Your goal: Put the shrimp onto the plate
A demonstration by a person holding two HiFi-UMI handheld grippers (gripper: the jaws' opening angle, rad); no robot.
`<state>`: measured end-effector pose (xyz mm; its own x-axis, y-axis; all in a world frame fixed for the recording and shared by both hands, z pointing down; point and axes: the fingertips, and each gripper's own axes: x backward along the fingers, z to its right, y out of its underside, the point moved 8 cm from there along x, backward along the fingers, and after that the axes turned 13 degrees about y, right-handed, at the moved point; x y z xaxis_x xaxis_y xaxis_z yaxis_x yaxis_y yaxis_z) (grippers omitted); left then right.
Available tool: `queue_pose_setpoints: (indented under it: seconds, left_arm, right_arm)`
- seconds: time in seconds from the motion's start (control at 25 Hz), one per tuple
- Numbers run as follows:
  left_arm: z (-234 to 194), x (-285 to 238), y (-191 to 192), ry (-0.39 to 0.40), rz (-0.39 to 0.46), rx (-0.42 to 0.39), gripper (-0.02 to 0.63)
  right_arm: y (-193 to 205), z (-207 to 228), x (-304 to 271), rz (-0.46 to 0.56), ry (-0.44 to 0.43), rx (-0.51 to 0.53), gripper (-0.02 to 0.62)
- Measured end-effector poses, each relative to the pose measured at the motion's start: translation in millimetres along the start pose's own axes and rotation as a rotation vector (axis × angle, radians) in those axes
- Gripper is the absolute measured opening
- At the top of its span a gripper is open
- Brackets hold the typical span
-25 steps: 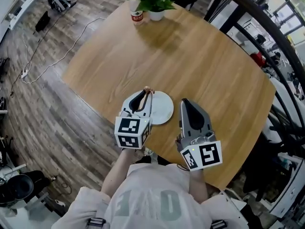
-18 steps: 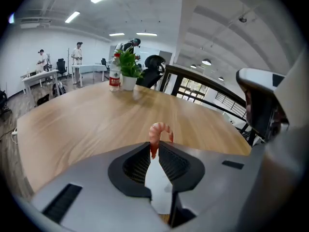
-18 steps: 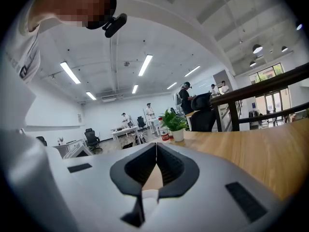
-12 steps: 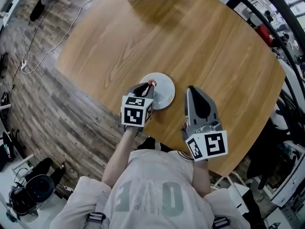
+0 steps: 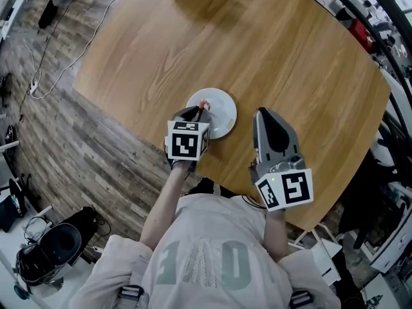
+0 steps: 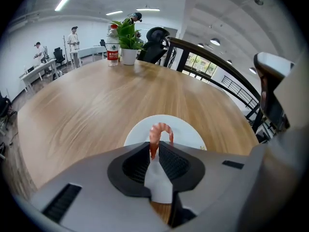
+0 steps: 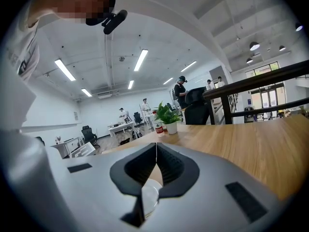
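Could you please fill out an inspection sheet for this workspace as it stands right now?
Surface: wooden table, light grain.
Job's things: shrimp held over the white plate, not yet released; contact with the plate unclear.
Clutter: potted plant and water bottle at the far edge.
Grippers: left gripper jaws shut on the shrimp; right gripper jaws together, empty, to the right of the plate.
Cables: one cable trailing on the floor left of the table.
Surroundings: plank floor, dark railing, people at distant desks.
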<state>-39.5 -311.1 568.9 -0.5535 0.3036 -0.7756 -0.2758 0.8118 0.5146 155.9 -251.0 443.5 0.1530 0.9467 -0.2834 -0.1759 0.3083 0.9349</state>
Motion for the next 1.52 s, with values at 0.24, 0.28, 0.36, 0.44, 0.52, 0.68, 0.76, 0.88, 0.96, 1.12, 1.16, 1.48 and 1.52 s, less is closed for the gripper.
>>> queue_pose_setpoints:
  seconds: [0.24,0.28,0.36,0.44,0.52,0.68,0.76,0.88,0.96,1.12,1.16,1.48,1.52]
  left_arm:
    - [3,4,0,-0.013,0.01,-0.011,0.062]
    - [3,5,-1,-0.014,0.015,-0.014,0.063]
    - [4,6,-3,-0.014,0.024,-0.018,0.063]
    - [5,7,-4,-0.012,0.034,-0.023,0.063]
    - [6,9,-5,-0.013,0.047,-0.03,0.063]
    - [7,18,-16,-0.012,0.108,-0.039,0.063]
    - [9,26,-26,-0.015,0.156,-0.048,0.063]
    - [17,41,-45,-0.004,0.254,-0.077,0.063]
    - [25,58,-57,-0.002,0.355,-0.125,0.063]
    - [40,103,-73,0.069,0.617,-0.249,0.041]
    - [43,115,-76,0.077,0.664,-0.273,0.029]
    - [67,243,-77,0.027,1.044,-0.438,0.009]
    - [68,257,-76,0.032,1.086,-0.45,0.009]
  right_arm:
    - [-2,-3,8,0.008,-0.019,-0.002,0.02]
    - [-2,-3,9,0.009,-0.02,-0.002,0.02]
    - [-2,-3,9,0.014,-0.019,-0.003,0.02]
    - [-3,-4,9,0.023,-0.018,-0.003,0.02]
    - [-4,-5,9,0.027,-0.023,-0.003,0.02]
    - [-9,-7,8,0.04,-0.021,0.009,0.02]
    - [-15,-10,7,0.055,-0.018,0.009,0.02]
    - [-26,-15,8,0.092,-0.006,0.022,0.02]
    - [-34,-22,10,0.122,-0.002,0.041,0.02]
    - [-50,-39,16,0.187,-0.016,0.09,0.02]
    - [-56,-43,17,0.208,-0.016,0.106,0.02]
    - [-88,-85,48,0.354,-0.03,0.221,0.02]
    - [-90,-91,52,0.367,-0.035,0.238,0.02]
